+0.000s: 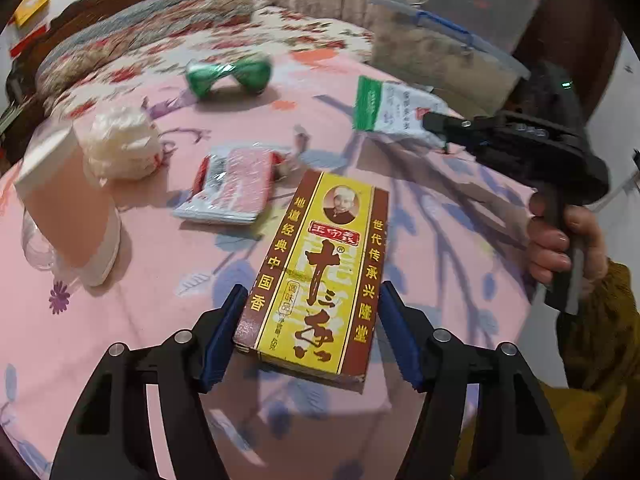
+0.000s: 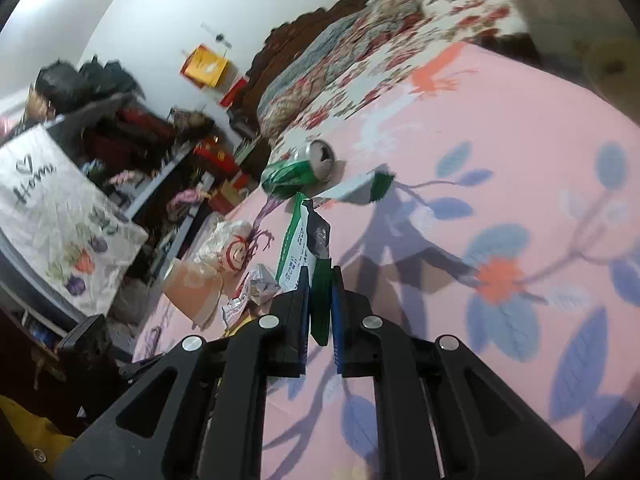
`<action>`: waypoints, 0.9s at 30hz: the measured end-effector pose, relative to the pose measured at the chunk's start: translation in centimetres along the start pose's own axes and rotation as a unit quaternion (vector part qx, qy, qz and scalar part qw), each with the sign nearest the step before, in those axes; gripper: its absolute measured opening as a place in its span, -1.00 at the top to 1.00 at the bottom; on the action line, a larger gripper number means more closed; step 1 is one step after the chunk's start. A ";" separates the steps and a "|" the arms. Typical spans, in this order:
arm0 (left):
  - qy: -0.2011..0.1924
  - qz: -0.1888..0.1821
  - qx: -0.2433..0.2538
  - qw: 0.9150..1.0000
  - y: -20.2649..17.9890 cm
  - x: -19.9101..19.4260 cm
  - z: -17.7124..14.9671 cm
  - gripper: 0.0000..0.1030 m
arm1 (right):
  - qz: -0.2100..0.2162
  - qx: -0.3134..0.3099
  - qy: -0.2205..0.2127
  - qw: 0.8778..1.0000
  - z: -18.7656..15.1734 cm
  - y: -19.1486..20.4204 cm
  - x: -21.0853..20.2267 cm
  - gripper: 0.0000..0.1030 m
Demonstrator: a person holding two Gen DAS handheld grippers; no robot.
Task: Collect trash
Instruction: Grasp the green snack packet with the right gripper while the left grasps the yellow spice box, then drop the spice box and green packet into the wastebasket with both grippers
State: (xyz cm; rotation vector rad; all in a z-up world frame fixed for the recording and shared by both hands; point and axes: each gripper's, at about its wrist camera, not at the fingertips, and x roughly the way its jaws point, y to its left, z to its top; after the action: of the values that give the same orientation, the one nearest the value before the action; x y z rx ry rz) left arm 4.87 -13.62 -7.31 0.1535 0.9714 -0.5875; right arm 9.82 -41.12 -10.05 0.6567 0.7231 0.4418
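Observation:
A yellow and brown spice box [image 1: 320, 276] lies on the pink bed sheet [image 1: 132, 312]. My left gripper [image 1: 310, 316] is open, its blue pads either side of the box's near end. My right gripper [image 2: 320, 292], also in the left wrist view [image 1: 434, 124], is shut on a white and green wrapper [image 2: 298, 240], seen from the left wrist too [image 1: 394, 110], held above the sheet. A crushed green can [image 1: 226, 76] lies further back and shows in the right wrist view [image 2: 298, 172]. A silver and pink packet [image 1: 232, 188] and a white crumpled bag [image 1: 120, 144] lie left.
A pale box [image 1: 68, 196] stands at the left on the bed. Clear plastic storage bins [image 1: 448, 36] sit at the far right. A floral quilt [image 2: 344, 64] covers the head of the bed. Cluttered shelves [image 2: 132, 144] and a white printed bag [image 2: 52, 220] stand beside the bed.

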 end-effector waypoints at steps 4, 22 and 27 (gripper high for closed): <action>-0.031 -0.019 0.023 0.999 -1.6 -1.9 0.6 -0.20 | -0.001 0.011 -0.023 1.000 -0.3 -0.6 -1.5 0.77; 0.015 -0.070 0.077 0.994 -9.7 7.6 12.6 -0.20 | -0.122 0.036 -0.132 0.983 0.9 -7.6 -12.0 0.77; 0.013 -0.098 0.116 0.988 -15.0 10.9 18.4 -0.20 | -0.169 0.071 -0.170 0.968 3.7 -12.3 -15.8 0.78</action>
State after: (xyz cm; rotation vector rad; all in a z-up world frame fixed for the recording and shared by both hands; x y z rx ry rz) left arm 14.93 -37.48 -3.72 0.2748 0.9472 -0.8806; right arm 3.64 -60.55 -9.08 0.7063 0.5277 -0.0401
